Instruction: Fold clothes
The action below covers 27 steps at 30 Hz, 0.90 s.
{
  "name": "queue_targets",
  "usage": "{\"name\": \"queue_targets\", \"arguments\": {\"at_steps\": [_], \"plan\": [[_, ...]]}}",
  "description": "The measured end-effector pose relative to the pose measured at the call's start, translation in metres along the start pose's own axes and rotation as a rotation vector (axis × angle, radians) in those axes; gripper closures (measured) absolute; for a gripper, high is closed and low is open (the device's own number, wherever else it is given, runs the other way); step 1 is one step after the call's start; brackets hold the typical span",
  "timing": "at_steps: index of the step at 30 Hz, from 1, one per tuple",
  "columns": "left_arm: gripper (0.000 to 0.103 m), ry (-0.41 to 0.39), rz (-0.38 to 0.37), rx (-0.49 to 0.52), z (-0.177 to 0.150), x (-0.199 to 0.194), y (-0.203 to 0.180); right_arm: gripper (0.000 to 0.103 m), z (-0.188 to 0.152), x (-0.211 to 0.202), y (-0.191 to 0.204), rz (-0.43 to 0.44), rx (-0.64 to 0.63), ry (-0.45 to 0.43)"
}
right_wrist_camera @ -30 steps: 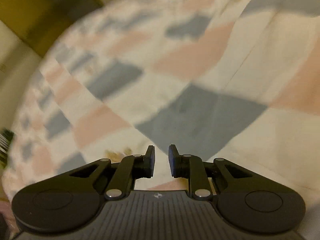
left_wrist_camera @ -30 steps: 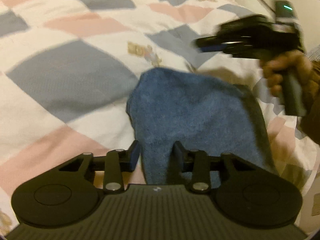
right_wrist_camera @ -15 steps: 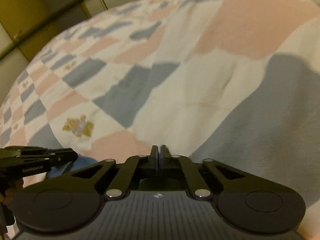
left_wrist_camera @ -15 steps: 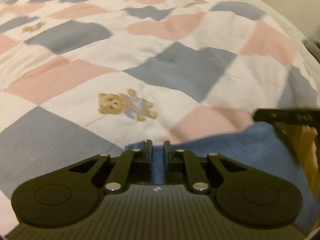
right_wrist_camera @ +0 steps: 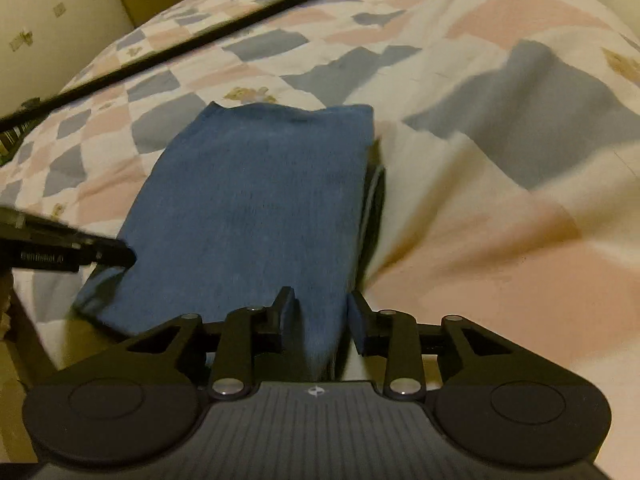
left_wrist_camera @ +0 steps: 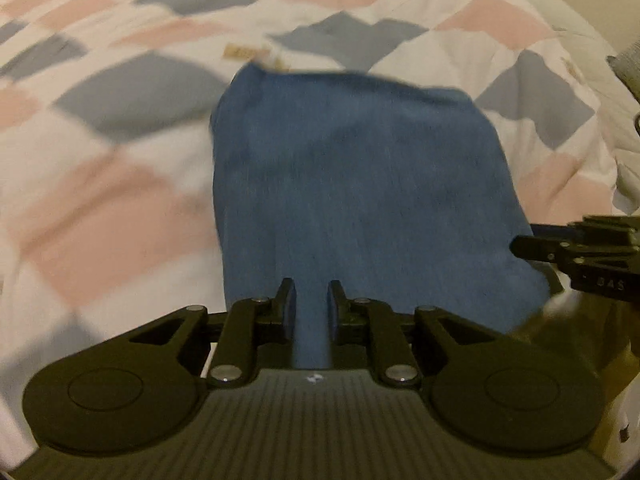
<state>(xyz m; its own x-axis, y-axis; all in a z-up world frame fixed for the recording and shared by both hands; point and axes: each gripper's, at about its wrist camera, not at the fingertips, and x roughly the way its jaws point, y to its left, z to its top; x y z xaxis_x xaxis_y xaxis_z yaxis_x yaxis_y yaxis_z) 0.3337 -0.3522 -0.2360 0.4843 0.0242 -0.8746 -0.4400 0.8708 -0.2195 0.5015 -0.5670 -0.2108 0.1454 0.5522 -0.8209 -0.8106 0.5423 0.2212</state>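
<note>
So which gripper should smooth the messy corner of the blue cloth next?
Probably the left gripper: its tips sit right beside the rumpled near-left corner of the blue cloth. The right gripper straddles the tidier near-right edge.

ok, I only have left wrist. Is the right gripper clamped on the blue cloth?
Observer: No. The right wrist view shows the right gripper open, with the near edge of the blue cloth lying between its jaws.
Operator: Cloth's right edge clean?
Observer: A dark strip runs along it. I can't tell whether it is a lower layer or shadow.
Operator: Anything else in frame?
Observer: A black cable crosses the upper left, over the quilt.
</note>
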Motion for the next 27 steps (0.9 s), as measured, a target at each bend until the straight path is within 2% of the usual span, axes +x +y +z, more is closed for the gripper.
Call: {"name": "queue_targets", "arguments": {"at_steps": [4,7,11,17,20,23,27], "plan": [[0.090,0.004,0.032,-0.022,-0.024,-0.016,-0.017,0.070,-0.014,-0.018,0.005,0.045,-0.040,0.004],[0.089,0.024,0.071,0.006,-0.033,-0.011,-0.029,0.071,-0.020,0.000,0.000,0.010,-0.050,0.077],[0.087,0.094,0.147,-0.027,-0.024,0.006,-0.040,0.070,-0.011,0.014,-0.012,0.028,0.044,0.123],[0.087,0.097,0.222,-0.086,-0.001,-0.033,-0.049,0.069,0.014,-0.025,0.003,0.072,0.005,0.081],[0.087,0.107,0.271,-0.123,0.009,-0.059,-0.052,0.062,0.018,-0.044,0.014,0.103,0.010,0.090],[0.082,0.103,0.317,-0.139,0.020,-0.086,-0.059,0.053,0.021,-0.062,0.027,0.110,0.000,0.110],[0.076,0.053,0.325,-0.130,0.031,-0.124,-0.069,0.043,0.025,-0.085,0.047,0.117,-0.026,0.092]]}}
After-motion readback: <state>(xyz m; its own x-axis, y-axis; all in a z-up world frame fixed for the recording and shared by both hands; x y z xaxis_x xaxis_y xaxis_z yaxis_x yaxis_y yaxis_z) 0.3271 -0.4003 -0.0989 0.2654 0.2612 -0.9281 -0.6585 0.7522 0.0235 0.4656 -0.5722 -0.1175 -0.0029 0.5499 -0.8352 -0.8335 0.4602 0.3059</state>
